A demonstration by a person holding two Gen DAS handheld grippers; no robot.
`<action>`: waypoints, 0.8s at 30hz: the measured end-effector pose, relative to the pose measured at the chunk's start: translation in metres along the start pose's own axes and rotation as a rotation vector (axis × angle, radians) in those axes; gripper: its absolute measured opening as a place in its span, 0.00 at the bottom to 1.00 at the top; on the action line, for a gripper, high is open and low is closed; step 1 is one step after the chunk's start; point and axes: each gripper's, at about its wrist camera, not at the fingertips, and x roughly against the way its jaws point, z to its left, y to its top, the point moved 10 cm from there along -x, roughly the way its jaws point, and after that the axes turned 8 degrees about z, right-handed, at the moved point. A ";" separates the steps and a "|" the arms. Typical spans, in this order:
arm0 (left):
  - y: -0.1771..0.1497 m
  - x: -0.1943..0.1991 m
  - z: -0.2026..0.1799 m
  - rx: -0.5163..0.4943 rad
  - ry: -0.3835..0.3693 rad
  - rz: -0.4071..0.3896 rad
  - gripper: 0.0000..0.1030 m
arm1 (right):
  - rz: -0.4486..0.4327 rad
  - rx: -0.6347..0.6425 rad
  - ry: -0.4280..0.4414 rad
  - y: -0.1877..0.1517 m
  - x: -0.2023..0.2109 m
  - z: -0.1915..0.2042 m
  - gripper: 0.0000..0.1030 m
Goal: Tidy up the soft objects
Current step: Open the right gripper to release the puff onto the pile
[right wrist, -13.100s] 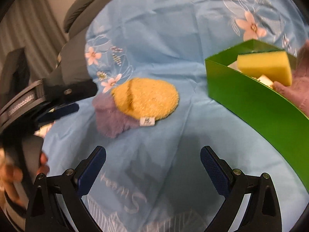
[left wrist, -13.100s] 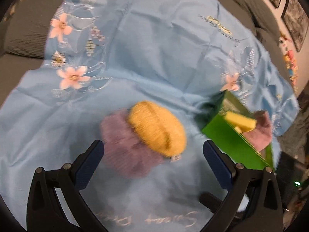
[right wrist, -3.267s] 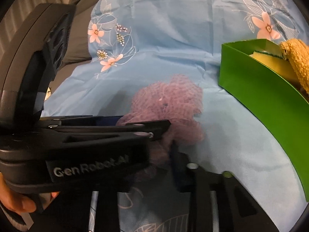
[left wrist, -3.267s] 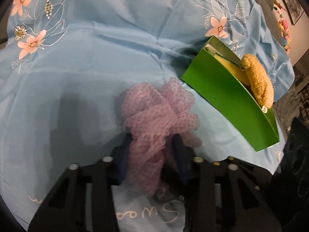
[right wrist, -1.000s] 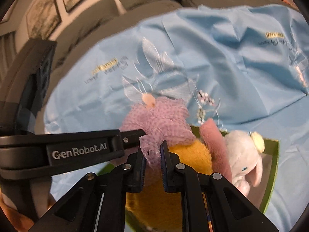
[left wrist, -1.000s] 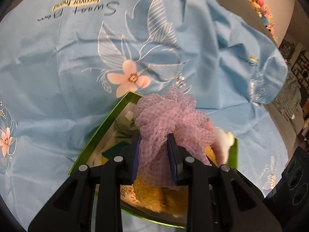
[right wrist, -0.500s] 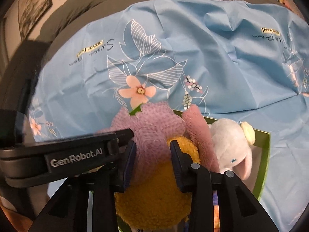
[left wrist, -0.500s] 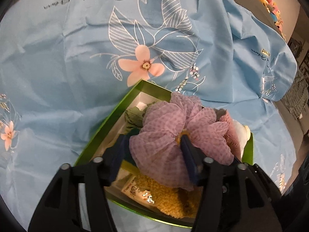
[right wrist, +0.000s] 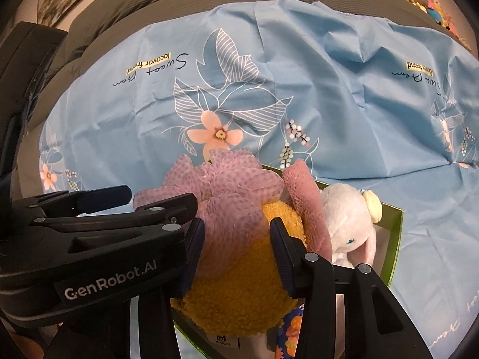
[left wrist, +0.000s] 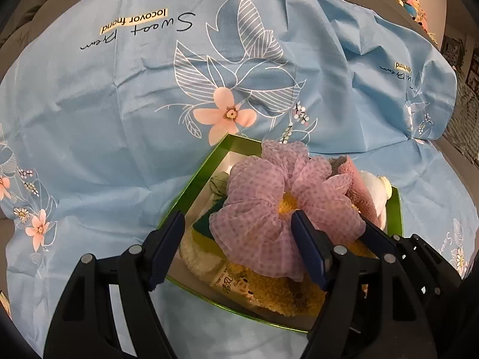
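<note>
Nearest the cameras, both grippers are letting go: the left gripper (left wrist: pixel 236 248) has just been opening and its jaws are now standing well apart, with the purple mesh pouf (left wrist: pixel 281 206) lying between them but no pad pressing it, while the right gripper (right wrist: pixel 236 254) has just been opening too, to a narrower gap, its pads standing off the pouf's folds. The pouf is resting on top of the yellow fluffy pad (right wrist: pixel 239 296), piled high inside the green box (left wrist: pixel 191 191), with a pink towel (right wrist: pixel 305 206) and a white plush toy (right wrist: pixel 350 224) wedged just beside it. To finish this release well, both hands should probably be backing straight out along their own fingers, spreading a little wider first, since the loose mesh looks likely to snag on a pad and be dragged out again. Farther off, the blue flowered cloth (left wrist: pixel 119 119) is covering the grey sofa (right wrist: pixel 149 9).
</note>
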 end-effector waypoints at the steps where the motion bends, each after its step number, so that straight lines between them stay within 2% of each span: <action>1: 0.000 0.001 0.000 -0.003 0.002 -0.003 0.71 | 0.001 0.000 0.001 0.000 0.000 0.000 0.45; 18: -0.003 0.007 0.009 0.012 0.028 -0.003 0.74 | 0.026 -0.008 -0.004 -0.003 0.006 -0.006 0.49; 22: -0.003 0.008 0.013 0.014 0.033 -0.005 0.81 | 0.029 -0.016 -0.015 -0.005 0.009 -0.009 0.49; 24: -0.003 0.009 0.015 0.015 0.037 -0.008 0.81 | 0.032 -0.021 -0.017 -0.006 0.009 -0.012 0.49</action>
